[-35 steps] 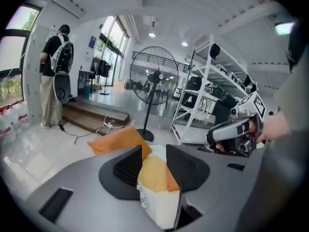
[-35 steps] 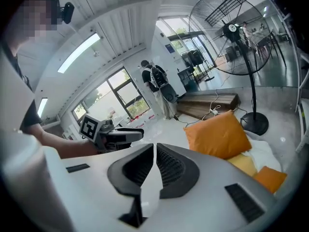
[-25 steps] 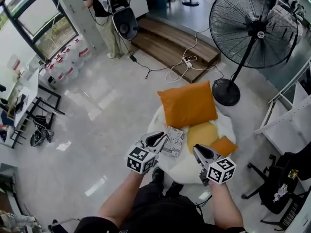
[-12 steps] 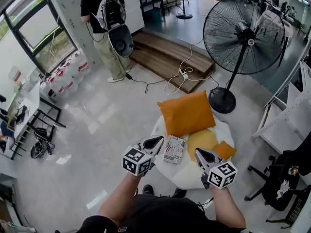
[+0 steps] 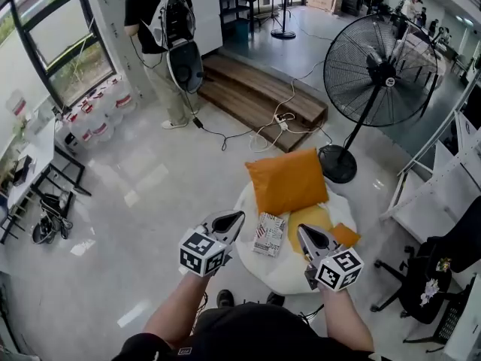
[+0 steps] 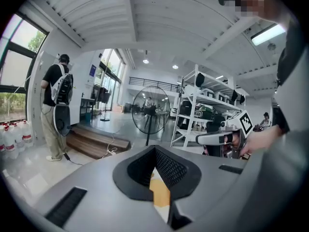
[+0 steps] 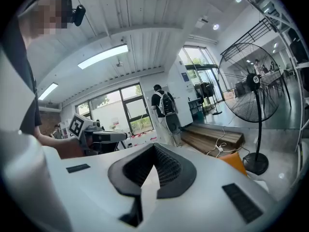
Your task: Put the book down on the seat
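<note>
The book (image 5: 268, 234), with a black-and-white patterned cover, lies flat on the round white seat (image 5: 289, 271), in front of a large orange cushion (image 5: 289, 180). My left gripper (image 5: 237, 216) hovers just left of the book, clear of it, its jaws shut with nothing between them. The right gripper (image 5: 301, 230) hangs to the book's right over a yellow cushion (image 5: 316, 218), its jaws also together and empty. In the left gripper view my left gripper (image 6: 155, 151) points over the seat, with the right gripper (image 6: 219, 139) beyond it.
A tall standing fan (image 5: 383, 70) is behind the seat to the right. A wooden step (image 5: 259, 100) with cables (image 5: 282, 119) lies beyond, where a person with a backpack (image 5: 165, 21) stands. White shelving (image 5: 443, 194) and a black chair (image 5: 428, 284) are at right.
Both grippers have drawn back from the seat a little, the left one away from the book's left edge. The book stays flat on the seat. The view has risen.
</note>
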`<state>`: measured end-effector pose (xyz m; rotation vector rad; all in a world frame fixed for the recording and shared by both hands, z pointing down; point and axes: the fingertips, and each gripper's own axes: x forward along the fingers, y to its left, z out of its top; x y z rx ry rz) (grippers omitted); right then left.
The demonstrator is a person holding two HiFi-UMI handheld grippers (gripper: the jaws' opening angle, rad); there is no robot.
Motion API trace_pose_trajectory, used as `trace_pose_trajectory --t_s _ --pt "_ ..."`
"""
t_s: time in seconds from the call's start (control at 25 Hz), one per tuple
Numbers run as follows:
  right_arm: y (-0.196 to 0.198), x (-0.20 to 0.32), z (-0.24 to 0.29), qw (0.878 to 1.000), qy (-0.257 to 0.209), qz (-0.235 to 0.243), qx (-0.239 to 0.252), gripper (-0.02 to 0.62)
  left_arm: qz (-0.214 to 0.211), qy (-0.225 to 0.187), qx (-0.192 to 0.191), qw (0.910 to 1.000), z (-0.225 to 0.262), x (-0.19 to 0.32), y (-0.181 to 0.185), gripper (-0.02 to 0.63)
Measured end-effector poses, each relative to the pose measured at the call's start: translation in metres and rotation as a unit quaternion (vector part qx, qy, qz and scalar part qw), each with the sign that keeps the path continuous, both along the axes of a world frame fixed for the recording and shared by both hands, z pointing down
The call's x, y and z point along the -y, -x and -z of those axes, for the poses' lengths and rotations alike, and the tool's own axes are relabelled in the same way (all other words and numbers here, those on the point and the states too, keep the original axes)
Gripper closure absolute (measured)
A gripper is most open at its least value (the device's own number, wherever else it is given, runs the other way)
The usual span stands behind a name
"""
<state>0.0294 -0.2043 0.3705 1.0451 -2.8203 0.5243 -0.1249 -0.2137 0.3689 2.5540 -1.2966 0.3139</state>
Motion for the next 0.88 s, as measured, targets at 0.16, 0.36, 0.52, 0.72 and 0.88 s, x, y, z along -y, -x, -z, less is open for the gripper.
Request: trace_pose_trajectory --t_s 0.16,0.36,0.52,0.72,0.88 --pt "0.034 -0.015 0.014 1.000 -0.017 0.003 -0.016 0.581 -0.002 -0.023 -0.014 0.9996 0.017 -0.013 0.032 0.604" --pt "0.073 -0.028 0.024 0.999 -0.035 -0.004 -0.030 0.581 -0.005 -0.041 -0.030 0.9987 0.027 -0.025 0.076 0.604" --pt "0.095 -0.039 0.028 0.999 -0.037 -0.022 -0.025 0.581 -0.014 -0.046 -0.041 0.9980 0.025 -0.035 0.105 0.604" --pt "0.119 -0.051 0.032 0.998 -0.043 -0.036 -0.020 0.581 -0.019 -0.056 -0.041 0.9974 0.025 -0.042 0.135 0.604" --pt "0.129 -0.051 0.038 0.998 -0.043 -0.042 -0.022 0.581 -0.002 -0.066 -0.047 0.9967 0.031 -0.041 0.156 0.604"
